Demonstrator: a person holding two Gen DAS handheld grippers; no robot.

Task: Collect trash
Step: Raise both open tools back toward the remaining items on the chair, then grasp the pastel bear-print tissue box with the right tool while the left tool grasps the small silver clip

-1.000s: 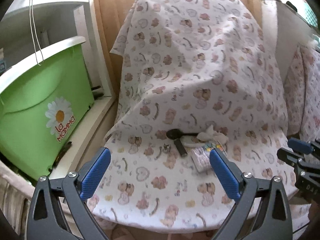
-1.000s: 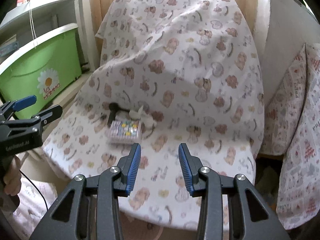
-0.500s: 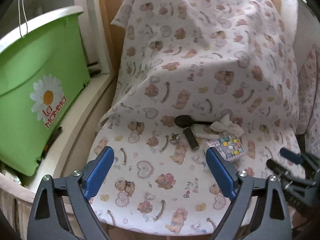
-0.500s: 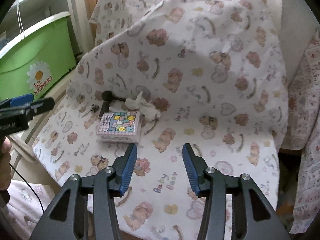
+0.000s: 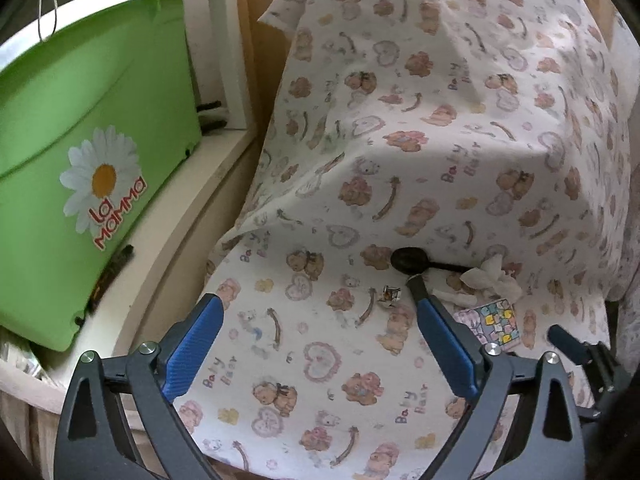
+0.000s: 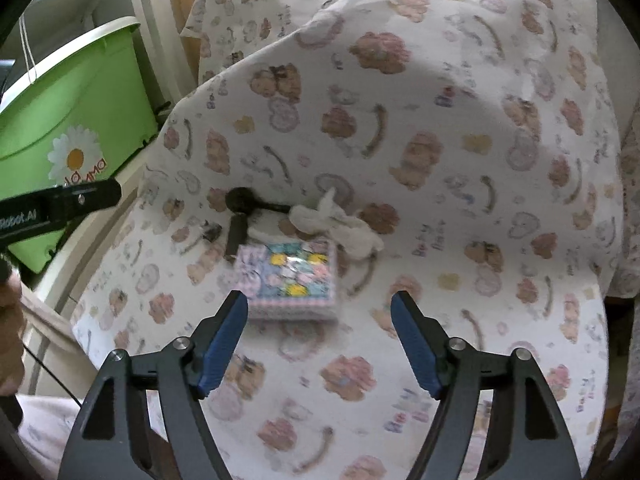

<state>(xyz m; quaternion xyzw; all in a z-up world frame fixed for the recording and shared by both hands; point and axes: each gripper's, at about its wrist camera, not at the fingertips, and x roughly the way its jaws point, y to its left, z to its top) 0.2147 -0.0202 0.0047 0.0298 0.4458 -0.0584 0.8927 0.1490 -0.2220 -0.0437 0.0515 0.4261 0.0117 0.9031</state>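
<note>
so the little pile of trash sits on the seat of a chair under a teddy-bear sheet (image 6: 460,128): a patterned tissue pack (image 6: 290,278), a crumpled white tissue (image 6: 340,224) touching its far right corner, a black spoon (image 6: 248,204) with its handle running left to right toward the tissue, a short dark stick (image 6: 234,236) lying near to far just left of the pack, and a small shiny scrap (image 5: 390,293) further left.

the right gripper (image 6: 318,334) is the closer one. the pack lies straight ahead, just beyond its tips and a bit left of centre. its jaws have just been opening and now stand spread wider than the pack, with nothing between them.

the left gripper (image 5: 318,322) is also spread wide and empty, with the scrap and stick just past its right finger.

the only container is a green bin (image 5: 92,152) on the ledge at far left. can't see inside it.
</note>
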